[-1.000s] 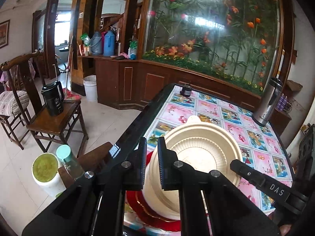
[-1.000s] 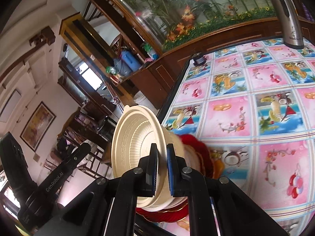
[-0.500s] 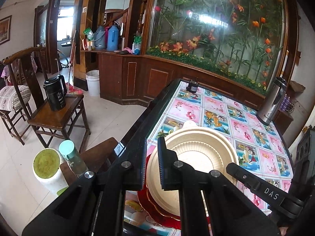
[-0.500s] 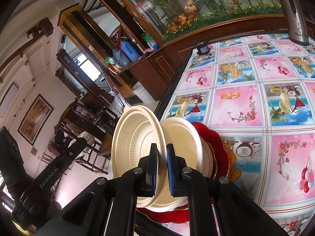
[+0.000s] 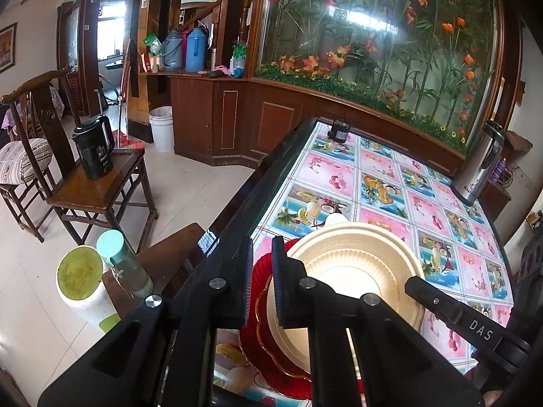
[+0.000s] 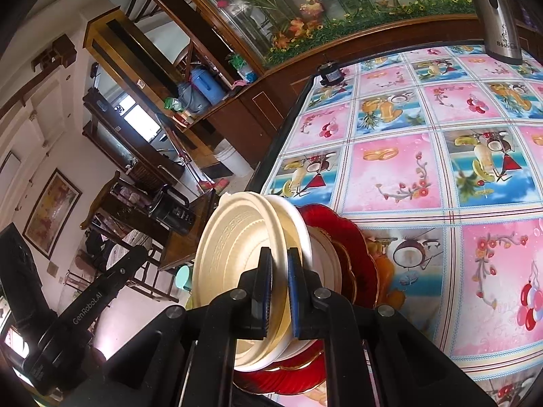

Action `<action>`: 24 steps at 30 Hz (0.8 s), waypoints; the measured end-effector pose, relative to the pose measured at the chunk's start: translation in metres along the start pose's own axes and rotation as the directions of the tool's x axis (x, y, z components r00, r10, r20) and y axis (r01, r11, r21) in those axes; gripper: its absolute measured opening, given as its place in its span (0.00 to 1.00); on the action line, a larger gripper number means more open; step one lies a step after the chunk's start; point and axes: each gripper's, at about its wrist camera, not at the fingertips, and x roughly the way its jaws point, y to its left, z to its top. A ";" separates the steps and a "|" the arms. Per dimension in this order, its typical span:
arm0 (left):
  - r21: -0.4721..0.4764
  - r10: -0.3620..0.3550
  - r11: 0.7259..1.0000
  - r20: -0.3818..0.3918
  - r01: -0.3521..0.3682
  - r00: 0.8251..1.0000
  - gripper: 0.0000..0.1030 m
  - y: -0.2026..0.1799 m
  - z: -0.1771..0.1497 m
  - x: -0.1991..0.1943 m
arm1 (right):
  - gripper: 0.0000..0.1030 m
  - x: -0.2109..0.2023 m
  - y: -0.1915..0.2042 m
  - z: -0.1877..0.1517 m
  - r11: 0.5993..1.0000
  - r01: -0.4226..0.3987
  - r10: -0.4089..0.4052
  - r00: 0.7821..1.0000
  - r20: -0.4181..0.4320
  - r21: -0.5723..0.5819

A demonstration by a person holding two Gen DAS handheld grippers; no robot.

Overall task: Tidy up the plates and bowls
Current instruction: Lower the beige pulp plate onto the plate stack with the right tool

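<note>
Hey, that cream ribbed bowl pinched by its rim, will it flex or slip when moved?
The cream ribbed bowl looks thin-walled and moulded, so probably light and slightly flexible. Only its rim sits between the right gripper jaws, so it might pivot. Its matte surface likely grips well.

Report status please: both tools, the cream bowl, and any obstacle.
Left tool and right tool shut on cream bowl rim. Bowl over stacked cream dishes on red plate. Nothing in the way.
</note>
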 end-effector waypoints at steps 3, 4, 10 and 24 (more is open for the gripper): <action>0.002 -0.001 1.000 -0.005 0.001 1.000 0.09 -0.001 0.001 0.002 | 0.08 0.002 0.000 0.000 1.000 -0.003 0.003 1.000 -0.003 -0.002; 0.003 0.000 1.000 -0.006 0.000 1.000 0.09 -0.001 0.001 0.002 | 0.08 0.002 0.000 0.000 1.000 -0.004 0.004 1.000 -0.003 -0.001; 0.001 -0.019 1.000 -0.013 0.019 1.000 0.09 0.000 0.001 0.004 | 0.08 0.003 0.000 -0.001 1.000 -0.009 0.009 1.000 -0.006 0.001; -0.064 -0.010 0.998 -0.054 0.006 0.998 0.09 0.023 0.001 0.018 | 0.08 0.012 -0.002 -0.004 1.000 -0.005 0.005 1.000 -0.010 0.015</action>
